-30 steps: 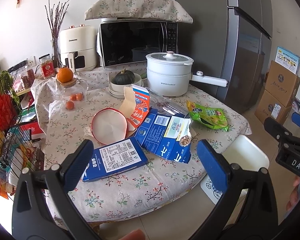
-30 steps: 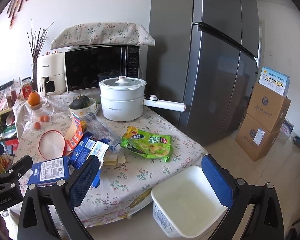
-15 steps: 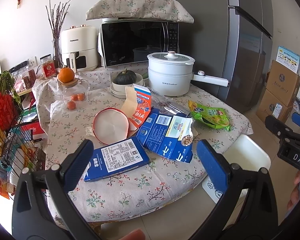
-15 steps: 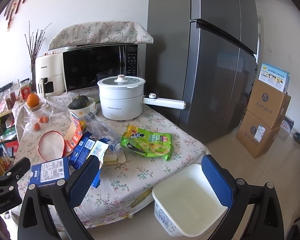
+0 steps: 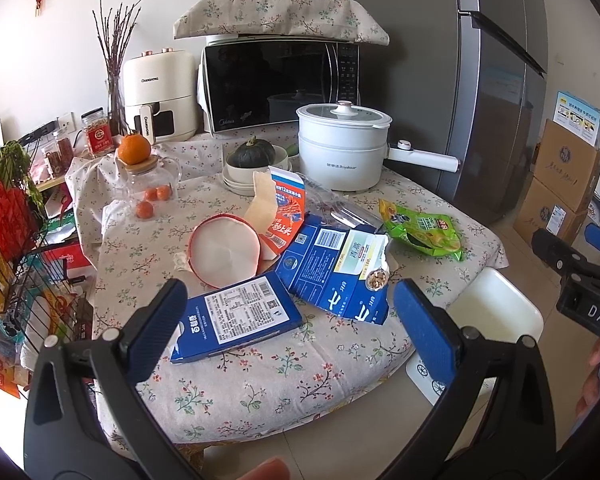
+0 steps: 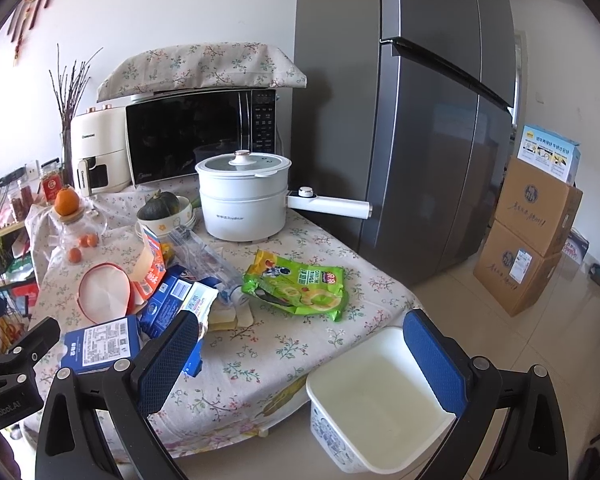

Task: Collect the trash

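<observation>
1. Blue cardboard: the flat blue box lies label-up on the floral tablecloth, at the table's near edge, just ahead of your left gripper.
2. Behind that box, a torn blue carton lies open; behind the carton sits a red-rimmed white lid with an orange-and-blue carton leaning at its far side.
3. Right of the torn carton, a green snack bag lies flat; a crumpled clear plastic wrapper runs between the bag and the cartons.
4. White bin stands on the floor just beside the table's corner, nearest the snack bag, nothing visible inside.
5. Your left gripper: jaws spread wide, nothing between the pads, held off the table in front of the blue box.
6. Your right gripper: jaws spread wide, holding nothing; the bin shows between its pads.
7. Farther back from the blue box: white electric pot, dark squash in a bowl, microwave, grey fridge.
8. Cardboard boxes stack on the floor past the bin.
</observation>
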`<action>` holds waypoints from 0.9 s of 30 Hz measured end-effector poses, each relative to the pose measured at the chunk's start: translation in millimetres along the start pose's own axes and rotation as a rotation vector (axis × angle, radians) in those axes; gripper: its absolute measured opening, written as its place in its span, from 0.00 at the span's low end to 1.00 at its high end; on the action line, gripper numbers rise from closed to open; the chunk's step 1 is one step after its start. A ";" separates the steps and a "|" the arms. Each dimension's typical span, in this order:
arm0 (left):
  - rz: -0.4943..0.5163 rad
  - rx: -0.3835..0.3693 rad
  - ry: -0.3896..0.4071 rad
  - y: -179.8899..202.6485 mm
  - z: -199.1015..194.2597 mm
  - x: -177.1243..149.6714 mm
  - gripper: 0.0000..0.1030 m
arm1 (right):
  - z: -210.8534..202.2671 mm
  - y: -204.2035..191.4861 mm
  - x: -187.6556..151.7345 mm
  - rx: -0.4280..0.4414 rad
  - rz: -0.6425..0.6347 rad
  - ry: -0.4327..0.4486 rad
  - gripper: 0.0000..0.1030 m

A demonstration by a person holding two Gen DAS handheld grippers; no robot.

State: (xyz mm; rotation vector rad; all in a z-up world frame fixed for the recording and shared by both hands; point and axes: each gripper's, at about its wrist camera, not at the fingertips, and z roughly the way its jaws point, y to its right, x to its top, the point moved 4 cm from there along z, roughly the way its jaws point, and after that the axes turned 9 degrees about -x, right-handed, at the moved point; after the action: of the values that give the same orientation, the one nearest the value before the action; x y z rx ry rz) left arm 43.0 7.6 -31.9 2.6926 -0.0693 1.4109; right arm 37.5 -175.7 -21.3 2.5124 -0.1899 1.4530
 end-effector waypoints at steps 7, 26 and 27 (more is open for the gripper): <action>-0.004 0.013 -0.018 -3.8 7.7 -0.5 0.99 | 5.8 -2.4 2.8 0.012 0.000 -0.005 1.00; 0.092 0.018 -0.056 -29.3 32.8 27.8 0.99 | 44.6 -17.8 21.2 0.088 -0.029 -0.132 1.00; 0.083 0.026 -0.070 -36.5 38.5 28.7 0.99 | 49.8 -20.6 22.4 0.099 -0.032 -0.148 1.00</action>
State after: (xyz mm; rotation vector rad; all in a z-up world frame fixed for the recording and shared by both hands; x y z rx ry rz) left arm 94.0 39.8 -32.6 2.7910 -0.1710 1.3476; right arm 95.0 -168.9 -28.7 2.6909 -0.1046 1.2949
